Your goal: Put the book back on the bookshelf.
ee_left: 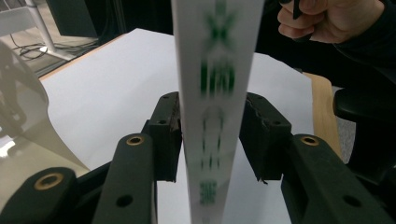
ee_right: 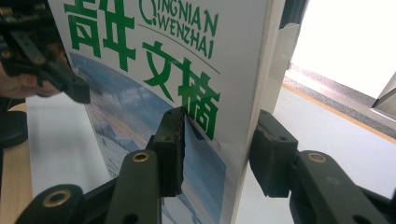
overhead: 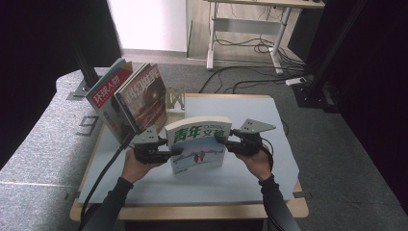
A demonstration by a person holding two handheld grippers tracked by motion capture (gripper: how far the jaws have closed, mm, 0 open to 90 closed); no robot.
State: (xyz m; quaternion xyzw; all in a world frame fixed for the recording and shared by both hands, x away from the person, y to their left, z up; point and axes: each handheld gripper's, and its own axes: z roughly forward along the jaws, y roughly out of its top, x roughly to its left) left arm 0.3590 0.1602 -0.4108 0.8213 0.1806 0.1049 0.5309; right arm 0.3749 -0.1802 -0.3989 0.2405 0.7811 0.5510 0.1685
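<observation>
A thick book [overhead: 198,147] with green Chinese title characters and a snowy picture stands upright over the middle of the white table top [overhead: 250,115]. My left gripper [overhead: 174,150] is shut on its left edge, and my right gripper [overhead: 221,140] is shut on its right edge. In the left gripper view the white spine [ee_left: 212,93] runs up between the jaws, and both pads [ee_left: 168,135] lie against it. In the right gripper view one pad [ee_right: 173,149] presses the front cover [ee_right: 140,70] and the other sits behind the page block. Whether the book's bottom edge touches the table I cannot tell.
Two magazines [overhead: 113,96] [overhead: 146,98] lean together at the table's back left, against a metal bookend [overhead: 175,98]. The wooden table rim [overhead: 192,211] runs along the near side. Desk legs and cables [overhead: 250,48] lie on the floor behind.
</observation>
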